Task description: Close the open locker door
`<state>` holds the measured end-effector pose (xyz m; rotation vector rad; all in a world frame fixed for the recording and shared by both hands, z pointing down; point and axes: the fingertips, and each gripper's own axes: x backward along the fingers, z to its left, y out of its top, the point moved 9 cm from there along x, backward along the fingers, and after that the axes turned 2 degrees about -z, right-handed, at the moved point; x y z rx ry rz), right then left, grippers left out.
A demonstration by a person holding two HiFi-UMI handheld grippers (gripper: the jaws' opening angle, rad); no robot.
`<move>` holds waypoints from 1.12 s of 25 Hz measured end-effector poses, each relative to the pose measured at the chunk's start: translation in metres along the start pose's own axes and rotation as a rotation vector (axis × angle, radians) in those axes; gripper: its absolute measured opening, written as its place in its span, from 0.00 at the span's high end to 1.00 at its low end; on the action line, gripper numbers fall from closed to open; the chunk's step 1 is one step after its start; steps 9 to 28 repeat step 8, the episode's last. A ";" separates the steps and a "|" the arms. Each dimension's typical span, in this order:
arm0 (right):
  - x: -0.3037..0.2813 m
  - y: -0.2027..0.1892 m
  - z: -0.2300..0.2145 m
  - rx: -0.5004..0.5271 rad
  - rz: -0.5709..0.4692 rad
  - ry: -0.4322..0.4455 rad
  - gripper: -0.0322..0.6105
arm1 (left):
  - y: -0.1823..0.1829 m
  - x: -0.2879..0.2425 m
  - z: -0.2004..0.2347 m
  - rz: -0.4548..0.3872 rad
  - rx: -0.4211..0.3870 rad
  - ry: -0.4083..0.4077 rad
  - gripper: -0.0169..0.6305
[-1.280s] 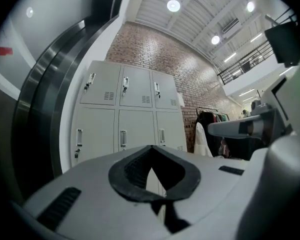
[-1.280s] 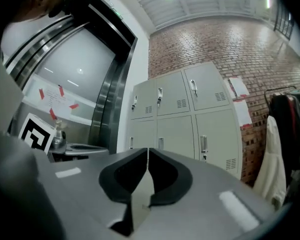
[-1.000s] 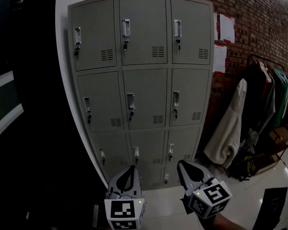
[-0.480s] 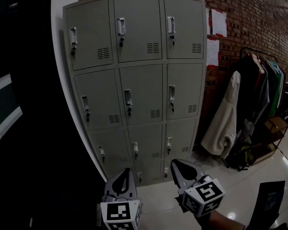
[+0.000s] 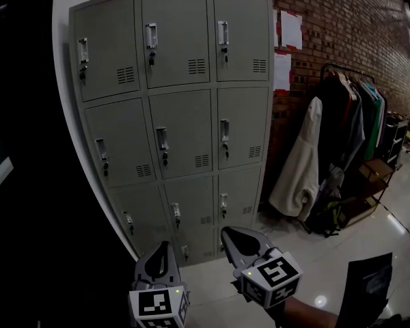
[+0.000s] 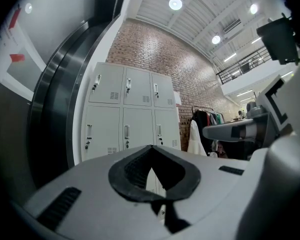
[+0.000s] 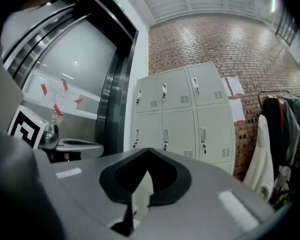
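Locker bank slid left; doors all flush; left gripper, right gripper jaws together.

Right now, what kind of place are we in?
Probably a locker or cloakroom corner of a big building. There is a block of grey metal lockers against a brick wall, and a rack of coats stands beside them.

Glossy floor bears lockers and clothes rack.

One locker cabinet with nine doors, two paper sheets on the brick wall, one clothes rack, two grippers: left gripper, right gripper.
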<state>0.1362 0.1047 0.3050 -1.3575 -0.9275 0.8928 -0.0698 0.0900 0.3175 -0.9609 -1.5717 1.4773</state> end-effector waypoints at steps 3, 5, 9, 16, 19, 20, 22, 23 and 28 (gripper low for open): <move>-0.003 0.000 0.002 0.007 -0.006 -0.004 0.95 | -0.001 -0.001 0.002 0.000 0.000 -0.007 0.97; -0.006 0.002 0.006 -0.006 -0.009 0.000 0.95 | -0.001 -0.002 0.004 -0.002 -0.003 -0.010 0.97; -0.009 0.001 0.008 -0.017 -0.013 0.000 0.95 | -0.001 -0.003 0.005 -0.005 -0.008 -0.016 0.97; -0.009 0.001 0.008 -0.017 -0.013 0.000 0.95 | -0.001 -0.003 0.005 -0.005 -0.008 -0.016 0.97; -0.009 0.001 0.008 -0.017 -0.013 0.000 0.95 | -0.001 -0.003 0.005 -0.005 -0.008 -0.016 0.97; -0.009 0.001 0.008 -0.017 -0.013 0.000 0.95 | -0.001 -0.003 0.005 -0.005 -0.008 -0.016 0.97; -0.009 0.001 0.008 -0.017 -0.013 0.000 0.95 | -0.001 -0.003 0.005 -0.005 -0.008 -0.016 0.97; -0.009 0.001 0.008 -0.017 -0.013 0.000 0.95 | -0.001 -0.003 0.005 -0.005 -0.008 -0.016 0.97; -0.009 0.001 0.008 -0.017 -0.013 0.000 0.95 | -0.001 -0.003 0.005 -0.005 -0.008 -0.016 0.97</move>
